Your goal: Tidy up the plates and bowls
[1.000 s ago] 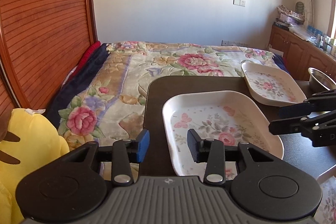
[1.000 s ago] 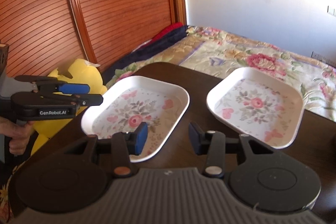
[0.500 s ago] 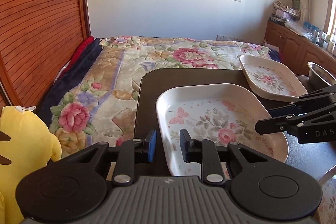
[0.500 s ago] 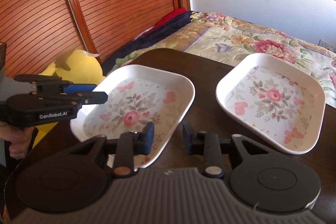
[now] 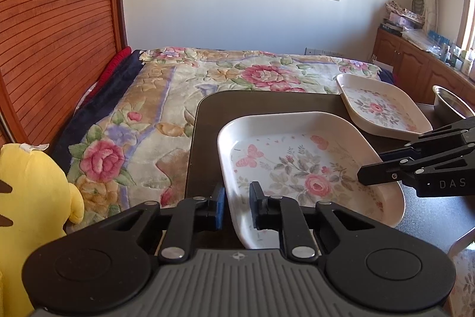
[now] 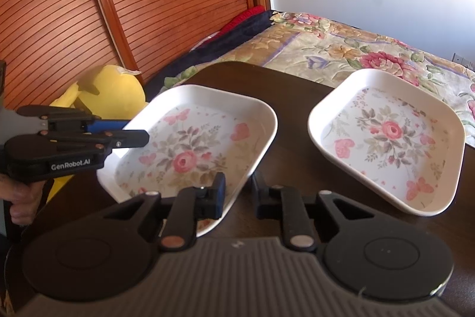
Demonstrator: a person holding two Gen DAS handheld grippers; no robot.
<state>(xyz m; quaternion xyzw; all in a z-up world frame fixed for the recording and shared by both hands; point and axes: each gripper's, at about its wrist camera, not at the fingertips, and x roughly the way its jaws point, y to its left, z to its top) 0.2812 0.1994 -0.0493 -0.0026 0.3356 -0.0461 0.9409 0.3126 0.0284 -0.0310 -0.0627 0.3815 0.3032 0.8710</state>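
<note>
Nearest to us, both tools pinch the same floral plate point(image 5: 299, 168) on opposite rims: our left gripper point(image 5: 236, 205) has just been closing and now clamps the near left edge, while our right gripper point(image 6: 239, 195) has likewise just closed on the opposite rim. That plate sits on the dark table point(image 5: 267, 103), close to its left edge. We judge the main risk to be uneven lifting: if one hand rises faster, the shallow rim could slip from the pads and the plate could tip or drop. Farther along the table lies a second floral plate point(image 5: 380, 109), apart from the first, and a metal bowl point(image 5: 451, 104) at the right. Beyond stand a bed with a flowered blanket point(image 5: 237, 79), a yellow plush toy point(image 5: 29, 192) and slatted wooden doors point(image 5: 53, 34).
</note>
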